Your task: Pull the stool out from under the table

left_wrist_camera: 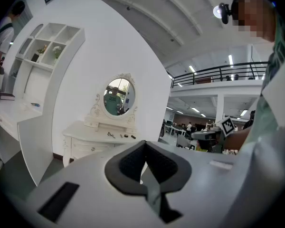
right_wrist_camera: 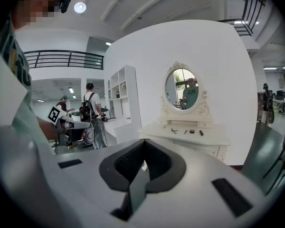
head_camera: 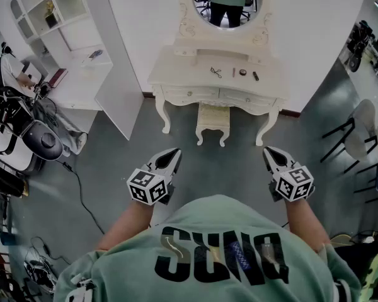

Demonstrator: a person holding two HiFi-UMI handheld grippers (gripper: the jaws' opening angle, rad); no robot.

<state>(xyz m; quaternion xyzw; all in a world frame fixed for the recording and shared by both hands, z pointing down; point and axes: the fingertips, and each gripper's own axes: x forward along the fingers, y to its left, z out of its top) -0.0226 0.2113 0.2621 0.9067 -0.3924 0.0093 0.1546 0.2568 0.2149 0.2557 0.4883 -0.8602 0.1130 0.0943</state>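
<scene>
A cream stool (head_camera: 213,119) stands tucked under the white dressing table (head_camera: 189,75), between its legs, in the head view. An oval mirror (head_camera: 227,2) rises behind the table. My left gripper (head_camera: 174,151) is shut and holds nothing; it hovers over the grey floor short of the stool, to its left. My right gripper (head_camera: 269,150) is shut too, also empty, to the stool's right. In the left gripper view the table (left_wrist_camera: 92,137) lies ahead beyond the shut left gripper (left_wrist_camera: 143,145). The right gripper view shows the table (right_wrist_camera: 192,139) past the right gripper (right_wrist_camera: 143,146). Both gripper bodies hide the stool.
Glasses (head_camera: 215,72) and small items lie on the tabletop. A white shelf unit with desk (head_camera: 75,55) and a side panel (head_camera: 116,80) stand at left, where a person with a backpack (head_camera: 9,115) is. A cable (head_camera: 82,194) crosses the floor. Black-legged chairs (head_camera: 356,137) are at right.
</scene>
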